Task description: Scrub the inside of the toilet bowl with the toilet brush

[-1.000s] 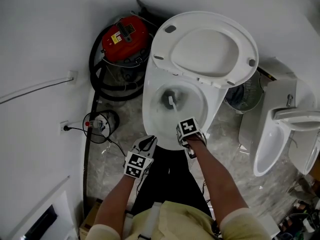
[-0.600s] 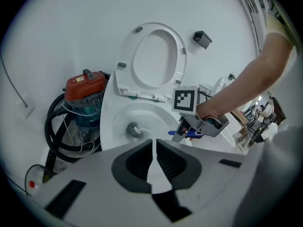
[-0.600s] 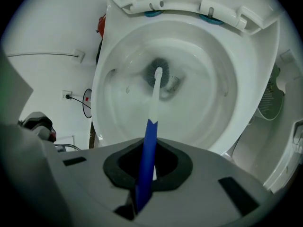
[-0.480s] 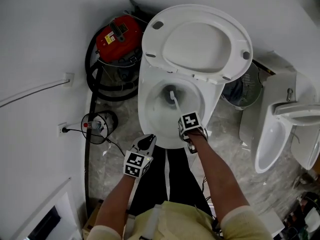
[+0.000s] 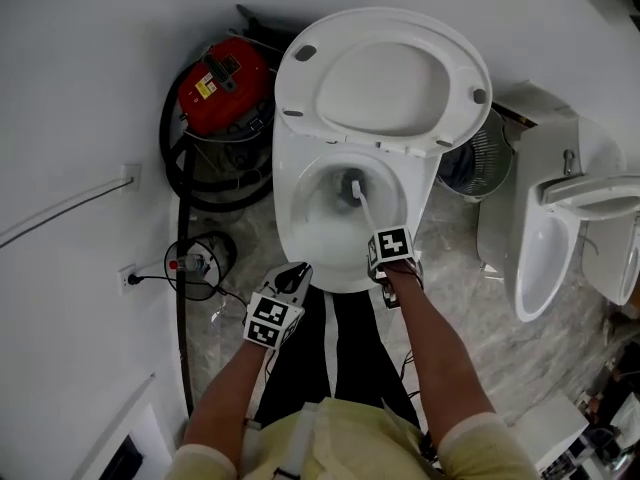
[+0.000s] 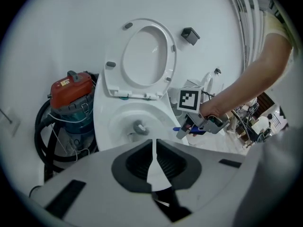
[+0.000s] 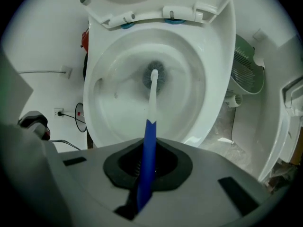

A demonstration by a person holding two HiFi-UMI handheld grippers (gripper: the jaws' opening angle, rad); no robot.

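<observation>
The white toilet bowl [image 5: 300,218] stands open with its seat and lid [image 5: 385,78] raised. My right gripper [image 5: 376,236] hovers over the bowl's front rim, shut on the toilet brush's blue handle [image 7: 147,160]. The white shaft [image 7: 152,98] slants down into the bowl, and the brush head [image 5: 353,189] rests near the drain at the bottom. My left gripper [image 5: 292,276] hangs to the left of the front rim, shut with nothing in it. In the left gripper view the bowl [image 6: 113,112], the brush head [image 6: 139,126] and the right gripper [image 6: 189,126] lie ahead of the left gripper [image 6: 154,148].
A red vacuum cleaner [image 5: 225,73] with a black hose [image 5: 185,198] sits left of the toilet. A green-grey fan [image 5: 480,163] and a white urinal [image 5: 545,253] stand to the right. A cable runs from a wall socket [image 5: 128,278]. The person's dark trouser legs stand before the bowl.
The brush head has swept from the bowl's left-centre toward the right side of the drain, and my right gripper has shifted slightly right with it. The left gripper has stayed put.
</observation>
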